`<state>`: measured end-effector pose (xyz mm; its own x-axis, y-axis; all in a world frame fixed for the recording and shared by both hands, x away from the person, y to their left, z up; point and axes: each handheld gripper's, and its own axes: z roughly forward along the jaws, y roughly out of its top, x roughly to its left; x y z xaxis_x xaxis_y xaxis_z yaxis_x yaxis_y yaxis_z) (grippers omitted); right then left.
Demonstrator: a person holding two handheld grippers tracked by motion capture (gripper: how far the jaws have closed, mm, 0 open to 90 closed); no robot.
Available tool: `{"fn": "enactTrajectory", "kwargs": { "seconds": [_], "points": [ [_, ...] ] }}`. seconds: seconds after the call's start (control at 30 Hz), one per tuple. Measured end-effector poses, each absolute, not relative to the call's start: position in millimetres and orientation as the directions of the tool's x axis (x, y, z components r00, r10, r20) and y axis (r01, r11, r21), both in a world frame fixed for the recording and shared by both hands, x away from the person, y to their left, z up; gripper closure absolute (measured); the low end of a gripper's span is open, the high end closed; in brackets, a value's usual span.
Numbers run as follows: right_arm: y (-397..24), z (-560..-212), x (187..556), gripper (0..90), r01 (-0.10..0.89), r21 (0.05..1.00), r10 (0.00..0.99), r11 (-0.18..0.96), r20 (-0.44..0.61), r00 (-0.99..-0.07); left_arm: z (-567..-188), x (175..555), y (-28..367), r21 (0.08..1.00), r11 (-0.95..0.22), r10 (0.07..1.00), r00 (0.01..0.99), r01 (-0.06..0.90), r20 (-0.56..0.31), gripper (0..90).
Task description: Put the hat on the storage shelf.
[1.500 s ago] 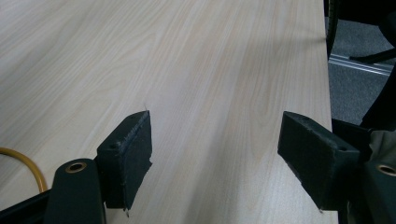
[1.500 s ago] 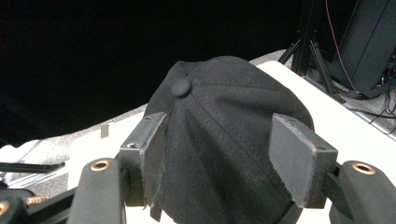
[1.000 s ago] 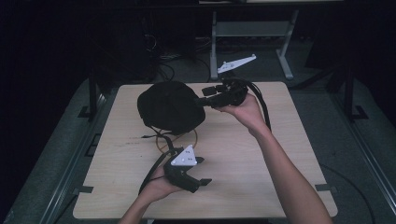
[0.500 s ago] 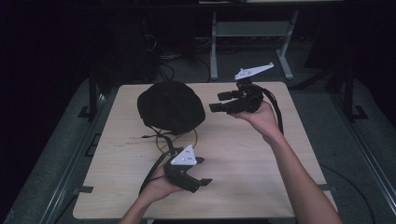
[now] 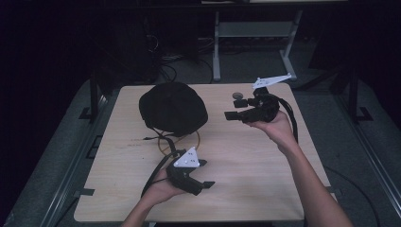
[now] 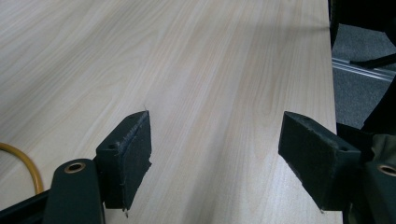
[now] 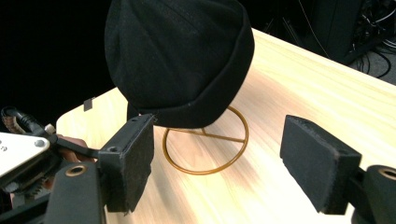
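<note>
A black beanie hat [image 5: 172, 108] sits over a gold wire stand, whose ring base [image 5: 182, 141] rests on the wooden table [image 5: 265, 179]. My right gripper [image 5: 235, 108] hovers to the right of the hat, a gap apart from it, open and holding nothing. The right gripper view looks between the open jaws [image 7: 217, 163] at the hat [image 7: 180, 56] and the ring base [image 7: 205, 149]. My left gripper [image 5: 204, 173] is low over the table's front, below the stand, also open. Its jaws [image 6: 215, 163] frame bare wood, with a bit of the gold ring [image 6: 23, 163] at the left.
A small dark round disc [image 5: 238, 95] lies on the table behind the right gripper. The left gripper's cable [image 5: 156, 175] trails near the ring base. The table's right edge [image 6: 332, 70] drops to a grey floor. Dark equipment and a metal frame [image 5: 217, 42] stand behind the table.
The right gripper has drawn back from the hat, moving right and a little toward the person. The left gripper and the hat have stayed put.
</note>
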<state>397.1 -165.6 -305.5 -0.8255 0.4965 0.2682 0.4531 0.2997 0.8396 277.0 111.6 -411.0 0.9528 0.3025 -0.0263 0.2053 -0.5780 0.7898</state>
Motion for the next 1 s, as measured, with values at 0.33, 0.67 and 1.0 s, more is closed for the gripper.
{"fn": "enactTrajectory", "kwargs": {
  "seconds": [0.33, 0.67, 1.0],
  "points": [
    [-182.7, -314.3, 390.2, 24.8, 0.464, 0.837, 0.512, 0.291, 0.273, -0.814, -411.8, 277.1, 111.4, 0.785, -0.586, 0.302, 0.953, 0.204, -0.022, 25.5],
    [-206.1, -324.3, 378.8, 24.6, 0.476, 0.836, 0.536, 0.274, 0.278, -0.797, -412.1, 275.3, 108.1, 0.786, -0.582, 0.303, 0.953, 0.207, -0.026, 25.5],
    [-230.0, -338.8, 366.7, 24.4, 0.502, 0.822, 0.559, 0.268, 0.292, -0.776, -414.2, 275.8, 107.1, 0.782, -0.588, 0.303, 0.953, 0.207, -0.025, 25.5]
  ]
}}
